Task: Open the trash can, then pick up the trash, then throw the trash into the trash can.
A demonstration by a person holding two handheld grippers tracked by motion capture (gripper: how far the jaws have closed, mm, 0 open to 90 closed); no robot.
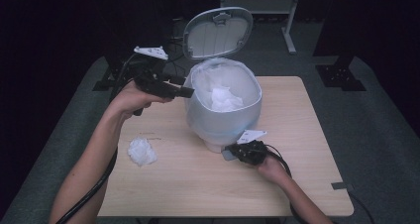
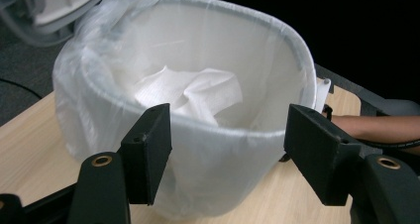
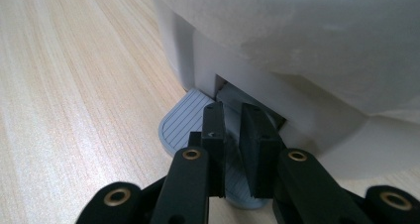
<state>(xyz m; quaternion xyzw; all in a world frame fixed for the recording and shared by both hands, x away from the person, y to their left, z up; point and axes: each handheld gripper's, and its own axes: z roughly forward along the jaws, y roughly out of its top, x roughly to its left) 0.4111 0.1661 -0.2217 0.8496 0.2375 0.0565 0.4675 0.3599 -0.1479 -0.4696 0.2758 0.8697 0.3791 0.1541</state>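
A small white pedal bin (image 1: 223, 112) with a thin plastic liner stands mid-table, its lid (image 1: 218, 31) tipped up at the back. A crumpled white tissue (image 1: 225, 97) lies inside it. My left gripper (image 1: 184, 86) hovers at the bin's left rim, open, nothing between its jaws; in the left gripper view it (image 2: 228, 144) looks over the liner's rim (image 2: 277, 30) at the tissue (image 2: 193, 92). My right gripper (image 1: 230, 152) is low at the bin's front, shut, its tips (image 3: 233, 135) resting on the grey ribbed pedal (image 3: 181, 122). A second tissue wad (image 1: 141, 151) lies on the table at the left.
The light wooden table (image 1: 188, 189) has bare room in front of and to the right of the bin. A small dark tab (image 1: 341, 186) sits at its right edge. Dark floor and stand legs (image 1: 289, 40) surround the table.
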